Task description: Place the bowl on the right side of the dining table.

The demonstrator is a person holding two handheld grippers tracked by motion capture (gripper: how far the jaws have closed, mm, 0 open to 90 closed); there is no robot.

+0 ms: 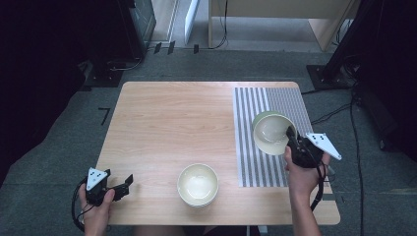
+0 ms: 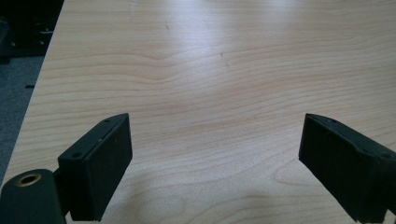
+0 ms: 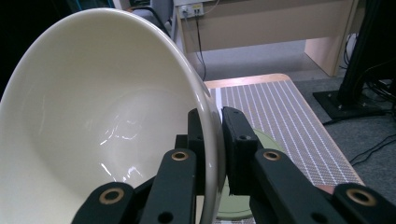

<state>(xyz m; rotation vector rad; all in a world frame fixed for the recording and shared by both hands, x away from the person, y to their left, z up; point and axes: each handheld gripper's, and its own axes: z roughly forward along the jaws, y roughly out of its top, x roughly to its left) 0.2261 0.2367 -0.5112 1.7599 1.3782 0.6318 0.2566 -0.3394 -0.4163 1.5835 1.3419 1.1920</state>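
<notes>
Cream glazed ceramic sits pinched in your right hand-held gripper (image 3: 212, 140): its two black jaws are pressed together on the rim of a bowl (image 3: 102, 121), one jaw inside the wall and one outside. In the right gripper view the bowl is tipped up on edge, its hollow facing the 9 o'clock side. A pale green round shape (image 3: 259, 140), partly hidden behind the jaws, lies below it on the striped mat (image 3: 289, 116).

From the high view, your right hand-held gripper (image 1: 291, 132) grips that bowl (image 1: 271, 132) at its 4 o'clock edge, over the grey-and-white striped mat (image 1: 255, 162) that covers the 3 o'clock part of the light wooden worktop (image 1: 172, 128). Your right hand (image 1: 300, 172) comes in from 5 o'clock.

A second cream bowl (image 1: 197, 184) stands upright on the bare wood near the 6 o'clock edge, well apart from the held one, at its 7 o'clock.

Your left hand-held gripper (image 1: 124, 184) rests at the worktop's 7 o'clock corner, held in your left hand (image 1: 96, 201). In the left gripper view its jaws are spread wide over bare wood grain (image 2: 210, 93), with nothing between them.
</notes>
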